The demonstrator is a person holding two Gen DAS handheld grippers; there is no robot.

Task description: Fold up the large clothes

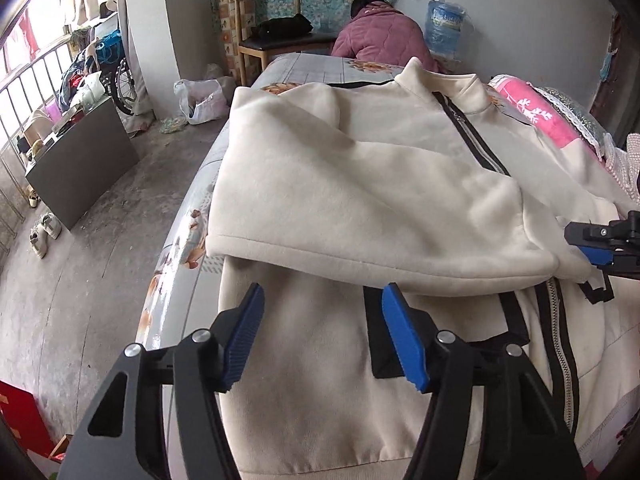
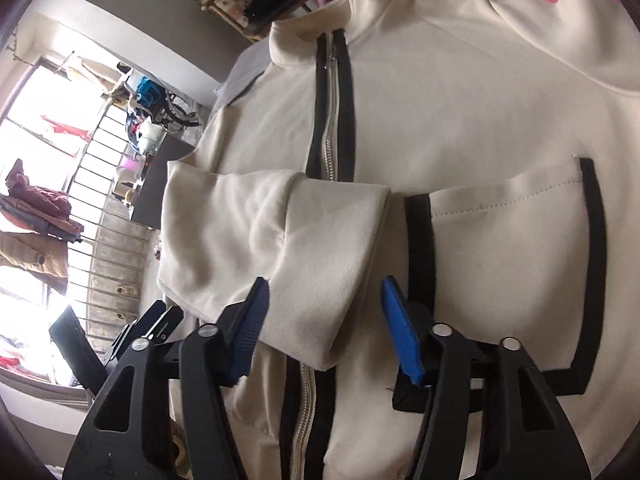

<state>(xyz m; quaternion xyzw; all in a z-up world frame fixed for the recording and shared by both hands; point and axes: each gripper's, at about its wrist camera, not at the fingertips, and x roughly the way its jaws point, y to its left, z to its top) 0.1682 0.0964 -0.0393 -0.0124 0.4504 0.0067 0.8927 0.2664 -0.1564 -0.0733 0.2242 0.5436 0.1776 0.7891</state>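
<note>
Both the left gripper point(image 1: 322, 336) and right gripper point(image 2: 324, 330) gape over the cream jacket point(image 1: 360, 184), its folded sleeve point(image 2: 280, 240) covering the zipper point(image 2: 330, 120).

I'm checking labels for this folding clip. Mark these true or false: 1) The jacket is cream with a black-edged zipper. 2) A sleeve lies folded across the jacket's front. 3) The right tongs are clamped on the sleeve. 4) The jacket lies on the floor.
1) True: the jacket is cream; its zipper has black edging.
2) True: the sleeve lies across the front.
3) False: the right tongs stand open around the cuff.
4) False: it lies on a bed.
</note>
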